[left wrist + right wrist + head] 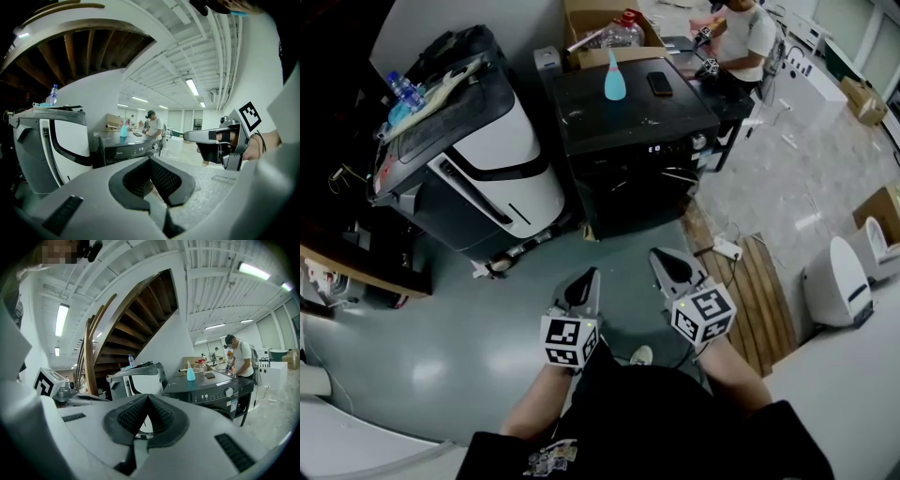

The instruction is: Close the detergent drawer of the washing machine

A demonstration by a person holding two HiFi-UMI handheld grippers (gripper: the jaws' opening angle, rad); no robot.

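The black washing machine (pixel 628 117) stands a step ahead of me, its control strip (pixel 220 393) with lit display and knob facing me. Its detergent drawer does not visibly stick out; I cannot tell how it stands. A blue bottle (pixel 614 79) and a phone (pixel 659 82) lie on its lid. My left gripper (pixel 589 279) and right gripper (pixel 662 259) hang side by side over the grey floor, short of the machine and pointing toward it. Both are shut with nothing between the pads (pixel 151 161) (pixel 147 399). The right gripper (pixel 190 136) shows beside the left one.
A white and black appliance (pixel 487 159) leans to the washer's left, a water bottle (pixel 401 88) on top. A wooden pallet (pixel 759 291) and a power strip (pixel 727 249) lie at the right. A person (pixel 750 37) works at a desk behind. A cardboard box (pixel 600 28) stands behind the washer.
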